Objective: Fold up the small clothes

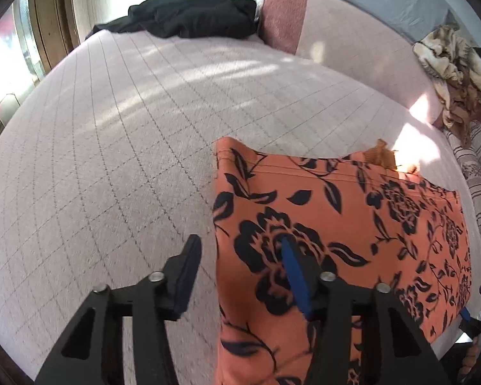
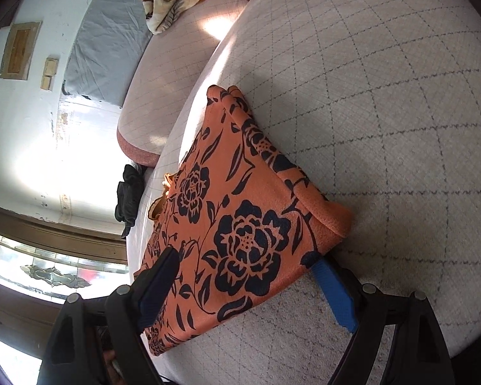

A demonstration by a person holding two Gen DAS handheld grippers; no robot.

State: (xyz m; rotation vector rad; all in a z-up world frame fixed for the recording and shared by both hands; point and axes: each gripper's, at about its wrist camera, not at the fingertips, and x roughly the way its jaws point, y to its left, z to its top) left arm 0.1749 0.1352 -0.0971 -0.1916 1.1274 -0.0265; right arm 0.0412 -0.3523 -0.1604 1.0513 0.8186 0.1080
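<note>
surface: quilted bed cover | orange floral garment | sunlit room

The folded garment lies on the cushion near its front right edge. A heap of clothing sits at the cushion's far end, well apart from it. A crumpled blanket rests on the neighbouring cushion beyond the garment, to the right.
</note>
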